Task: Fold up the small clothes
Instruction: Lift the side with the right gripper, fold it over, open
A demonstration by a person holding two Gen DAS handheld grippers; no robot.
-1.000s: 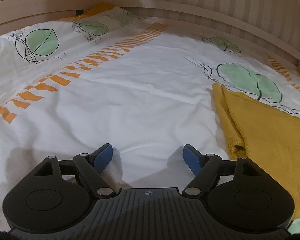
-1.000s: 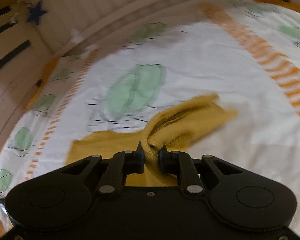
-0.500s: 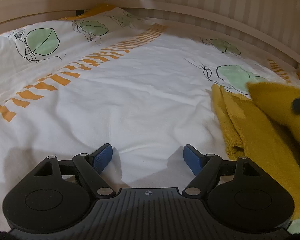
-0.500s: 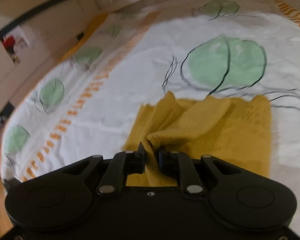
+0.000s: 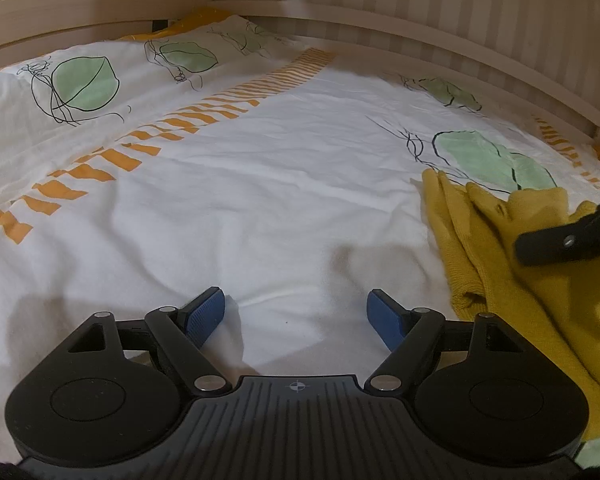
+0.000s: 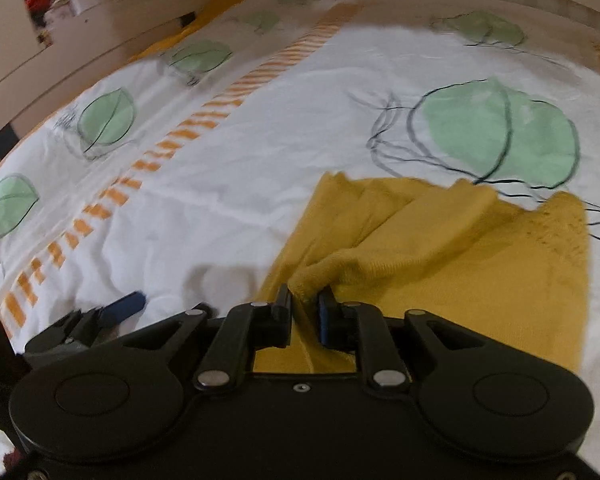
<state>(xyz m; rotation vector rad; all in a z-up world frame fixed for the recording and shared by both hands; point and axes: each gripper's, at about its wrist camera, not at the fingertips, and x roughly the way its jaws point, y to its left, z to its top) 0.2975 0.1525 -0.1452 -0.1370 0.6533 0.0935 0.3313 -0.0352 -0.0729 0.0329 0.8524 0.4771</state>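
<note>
Bed (image 5: 284,208) with a white leaf-print cover carries everything. Mustard knit garment (image 6: 452,256) lies toward the bed's right side, its far edge on a green leaf print, partly folded over itself, one flap bunched up. Right gripper (image 6: 305,307) has that bunched fold between its jaws, which have just been opening; cloth looks nearly released, pads barely on it. Step in hand, as I judge it: laying the flap down. To do it well: let go only once the flap lies flat and lined up with the layer under it, then smooth the ridge. Left gripper (image 5: 296,316) rests on bare cover near the bed's near edge, jaws wide, nothing between them.

Right wrist view alone shows the pinch point and the garment's full far edge. Left wrist view alone shows the rolled hem at the garment's left edge.
</note>
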